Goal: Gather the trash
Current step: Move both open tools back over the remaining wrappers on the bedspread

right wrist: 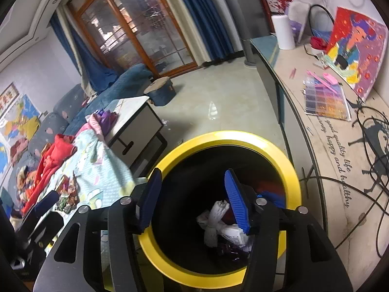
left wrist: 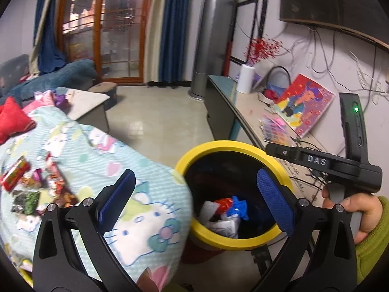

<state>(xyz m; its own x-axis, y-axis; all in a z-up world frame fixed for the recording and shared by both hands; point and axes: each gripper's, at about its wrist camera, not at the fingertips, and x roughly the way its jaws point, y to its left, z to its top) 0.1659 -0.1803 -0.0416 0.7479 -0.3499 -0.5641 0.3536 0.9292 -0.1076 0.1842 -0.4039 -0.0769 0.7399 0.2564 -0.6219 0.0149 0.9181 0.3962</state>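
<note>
A bin with a yellow rim (left wrist: 233,145) (right wrist: 218,136) stands on the floor between a blanket-covered seat and a long cabinet. Crumpled wrappers (left wrist: 227,209) (right wrist: 218,219), white, red and blue, lie at its bottom. My left gripper (left wrist: 195,180) is wide open and empty, one finger over the blanket, the other over the bin. My right gripper (right wrist: 192,174) hangs over the bin's mouth, open, with nothing between its pads. Several loose snack wrappers (left wrist: 36,185) (right wrist: 68,189) lie on the blanket to the left.
A Hello Kitty blanket (left wrist: 145,219) covers the seat left of the bin. A low white table (right wrist: 136,119) stands behind it. The cabinet (right wrist: 328,146) on the right carries a painting (right wrist: 357,48), a paper roll (right wrist: 284,34) and cables. A hand (left wrist: 359,214) holds the right gripper's handle.
</note>
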